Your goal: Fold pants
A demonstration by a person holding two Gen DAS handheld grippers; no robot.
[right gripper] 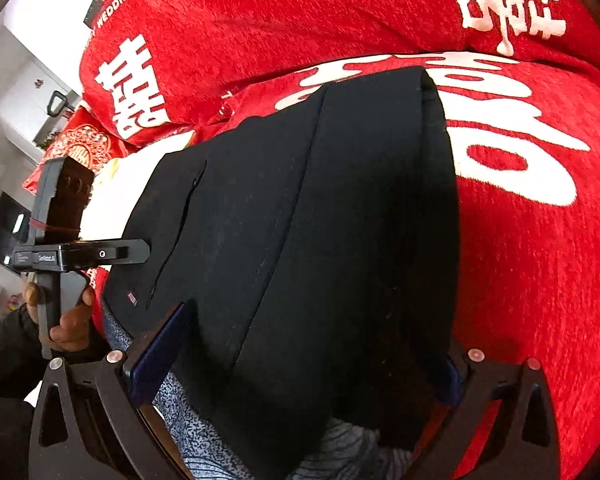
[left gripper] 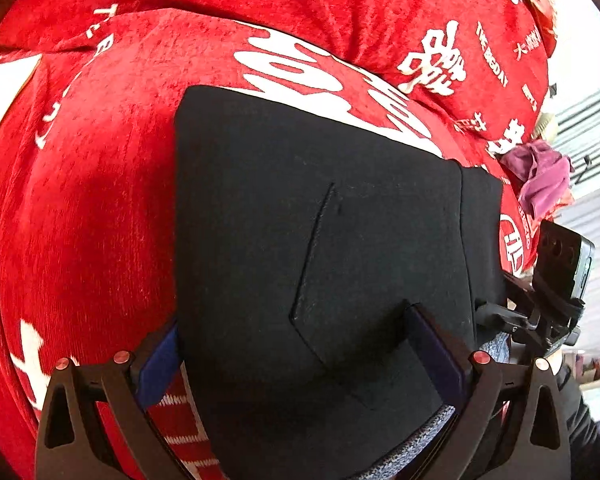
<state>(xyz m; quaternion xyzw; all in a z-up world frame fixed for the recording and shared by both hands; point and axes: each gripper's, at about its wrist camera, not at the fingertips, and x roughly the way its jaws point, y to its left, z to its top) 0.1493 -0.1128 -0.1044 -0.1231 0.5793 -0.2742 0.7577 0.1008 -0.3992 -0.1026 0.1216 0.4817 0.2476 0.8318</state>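
Black pants (left gripper: 320, 220) lie folded into a compact block on a red sofa cover (left gripper: 92, 208). A slanted pocket seam shows on top. My left gripper (left gripper: 296, 344) is open, its blue-padded fingers (left gripper: 432, 344) straddling the near end of the pants. In the right wrist view the pants (right gripper: 340, 220) lie lengthwise with a fold at the far end. My right gripper (right gripper: 312, 356) is open too, its fingers (right gripper: 160, 352) on either side of the near end. A grey speckled lining (right gripper: 204, 432) shows under the black cloth.
The red cover with white lettering (right gripper: 520, 152) spreads all around, with a back cushion (left gripper: 300, 8) behind. A purple cloth (left gripper: 540, 172) lies at the sofa's right end. The other gripper's handle and phone (right gripper: 64, 216) sit at the left, held by a hand (right gripper: 72, 320).
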